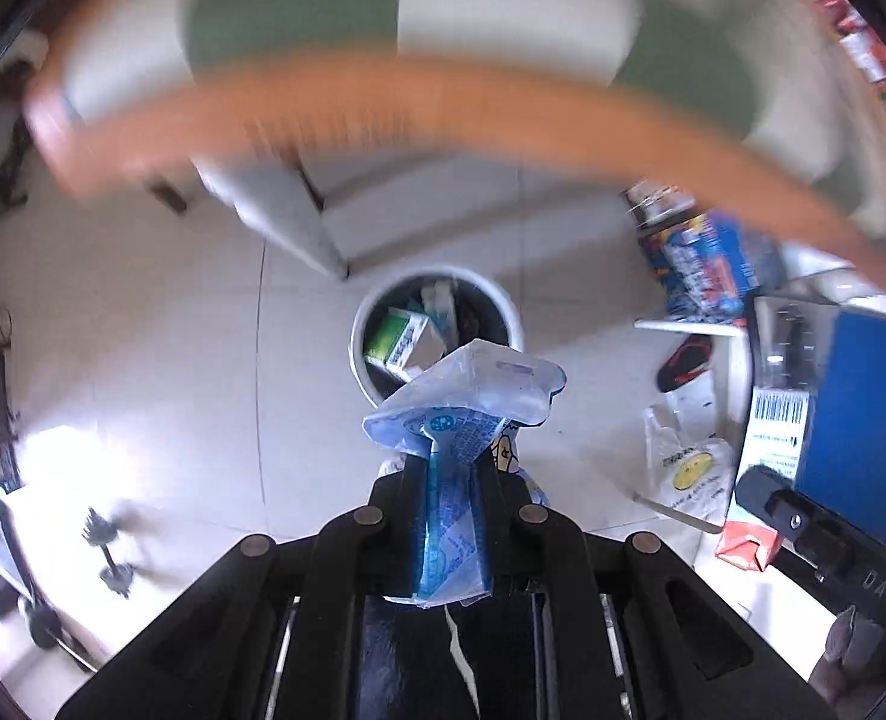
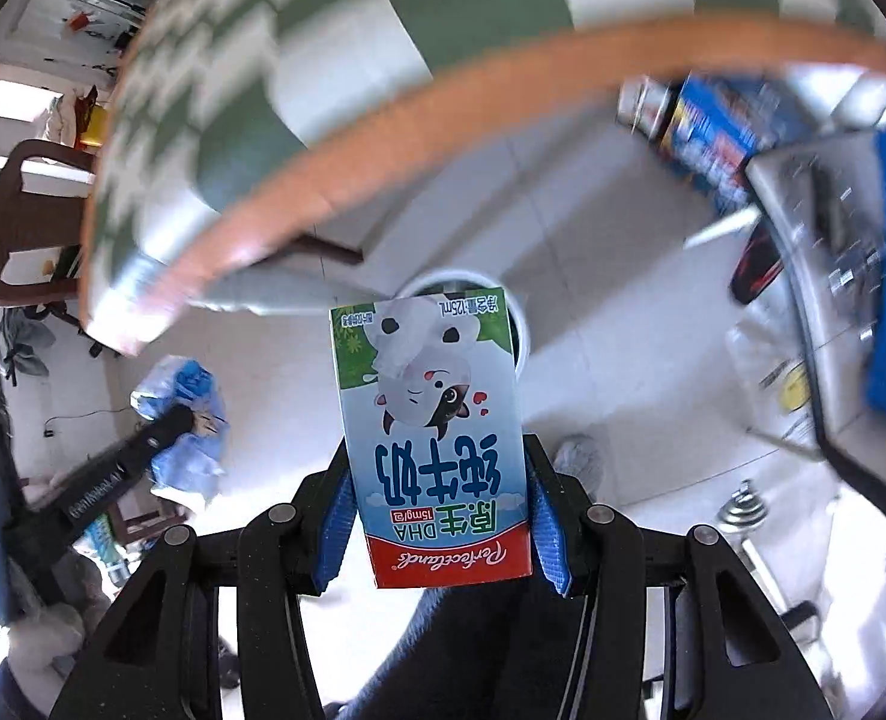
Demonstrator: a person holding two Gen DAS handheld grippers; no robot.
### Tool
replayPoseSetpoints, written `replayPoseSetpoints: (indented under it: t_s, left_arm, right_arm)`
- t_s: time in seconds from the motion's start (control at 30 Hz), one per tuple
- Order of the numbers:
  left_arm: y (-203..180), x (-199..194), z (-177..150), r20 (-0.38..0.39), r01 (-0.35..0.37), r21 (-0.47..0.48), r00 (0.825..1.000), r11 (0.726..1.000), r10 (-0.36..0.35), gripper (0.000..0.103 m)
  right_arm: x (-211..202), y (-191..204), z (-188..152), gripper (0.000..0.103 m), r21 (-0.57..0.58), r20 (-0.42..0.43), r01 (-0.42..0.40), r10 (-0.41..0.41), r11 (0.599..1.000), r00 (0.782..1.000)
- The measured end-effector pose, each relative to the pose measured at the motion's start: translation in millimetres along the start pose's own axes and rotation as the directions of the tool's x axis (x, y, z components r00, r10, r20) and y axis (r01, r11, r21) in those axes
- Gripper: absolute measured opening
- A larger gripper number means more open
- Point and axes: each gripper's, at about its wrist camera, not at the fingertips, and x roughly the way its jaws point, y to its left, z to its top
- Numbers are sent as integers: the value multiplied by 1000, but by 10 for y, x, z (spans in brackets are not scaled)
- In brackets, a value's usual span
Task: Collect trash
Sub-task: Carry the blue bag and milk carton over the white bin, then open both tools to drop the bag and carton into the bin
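My left gripper (image 1: 450, 468) is shut on a crumpled blue and white plastic wrapper (image 1: 467, 402), held in the air just short of a white round trash bin (image 1: 362, 354) on the floor. The bin holds a green and white carton (image 1: 404, 339) and other scraps. My right gripper (image 2: 437, 480) is shut on a small milk carton (image 2: 431, 420) with a cartoon cow, held upside down over the floor. The bin's rim (image 2: 521, 330) shows just behind the carton. The left gripper with its wrapper (image 2: 185, 420) shows at the left of the right wrist view.
A table with an orange edge (image 1: 443, 102) and a green and white checked cloth (image 2: 251, 60) lies above and beyond the bin. Blue boxes (image 1: 713, 258), a white plastic bag (image 1: 689, 468) and a red and black shoe (image 1: 683, 360) lie to the right. A dumbbell (image 1: 104, 546) lies left.
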Motion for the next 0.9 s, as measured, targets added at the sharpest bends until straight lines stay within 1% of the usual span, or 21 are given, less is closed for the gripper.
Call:
replayPoseSetpoints:
  t_s: [0.1, 0.17, 0.2, 0.27, 0.3, 0.37, 0.4, 0.43, 0.47, 0.5, 0.53, 0.57, 0.6, 0.63, 0.67, 0.7, 0.73, 0.77, 0.8, 0.87, 0.9]
  left_arm:
    - [44, 600, -13, -32, 14, -51, 999, 999, -16, 11]
    - [117, 1103, 27, -62, 36, -97, 997, 995, -42, 12]
    - [135, 1225, 42, -67, 38, -107, 997, 993, -46, 12]
    - [202, 1643, 101, -83, 42, -128, 995, 991, -53, 13]
    - [231, 1827, 140, -89, 47, -135, 994, 990, -60, 14]
    - [259, 2109, 212, -96, 63, -140, 992, 988, -76, 16]
    - [273, 2158, 241, -99, 70, -138, 992, 988, -84, 16]
    - [298, 2298, 270, -101, 75, -135, 991, 988, -89, 16]
    - [311, 2408, 295, -105, 73, -131, 991, 989, -87, 21]
    - [335, 2458, 303, -110, 71, -129, 990, 989, -85, 35]
    - [360, 2532, 315, -112, 76, -129, 990, 989, -91, 45]
    - [393, 2571, 317, -106, 76, -130, 990, 989, -90, 67]
    - [424, 2587, 315, -97, 71, -128, 992, 989, -84, 84]
    - [461, 2597, 311, -85, 61, -128, 994, 990, -72, 87]
    - [501, 2600, 302, -80, 52, -133, 995, 990, -63, 87]
    - [542, 2606, 287, -79, 42, -138, 995, 990, -53, 90]
    - [584, 2594, 275, -76, 35, -140, 996, 990, -46, 94]
    - [618, 2579, 260, -72, 23, -143, 997, 989, -34, 103]
    - [657, 2529, 234, -64, 6, -142, 998, 990, -15, 103]
    - [712, 2467, 201, -48, -19, -141, 999, 990, 13, 103]
    - [742, 2398, 176, -35, -39, -135, 999, 990, 35, 103]
  right_arm:
    - [652, -268, 77, 53, 13, -47, -46, 46, 999, 998]
    - [1087, -409, 167, 53, 11, -70, -54, 55, 998, 996]
    - [1403, -513, 234, 53, 17, -88, -62, 63, 998, 994]
    - [1784, -617, 349, 53, 25, -112, -76, 78, 997, 991]
    - [2068, -698, 428, 53, 37, -129, -81, 85, 996, 988]
    - [2431, -772, 566, 53, 47, -146, -94, 100, 994, 984]
    - [2606, -799, 647, 53, 44, -149, -95, 101, 994, 984]
    - [2772, -811, 702, 53, 37, -156, -97, 102, 995, 983]
    - [2936, -822, 761, 53, 38, -159, -99, 104, 994, 982]
    - [3083, -820, 799, 53, 37, -164, -98, 103, 994, 981]
    - [3250, -819, 847, 53, 34, -174, -100, 104, 994, 979]
    - [3364, -818, 872, 54, 34, -177, -102, 106, 994, 978]
    - [3534, -803, 924, 54, 27, -184, -102, 106, 994, 977]
    - [3622, -796, 960, 54, 25, -187, -101, 103, 995, 977]
    - [3705, -783, 1002, 54, 26, -185, -95, 99, 995, 978]
    - [3784, -760, 1036, 59, 19, -182, -93, 95, 995, 979]
    - [3826, -738, 1061, 65, 16, -178, -94, 95, 995, 979]
    - [3833, -721, 1068, 80, 14, -173, -90, 91, 996, 981]
    - [3842, -694, 1082, 90, 10, -167, -81, 82, 997, 983]
    - [3833, -654, 1108, 92, -1, -162, -66, 65, 998, 985]
    - [3803, -626, 1108, 98, -17, -155, -43, 40, 999, 987]
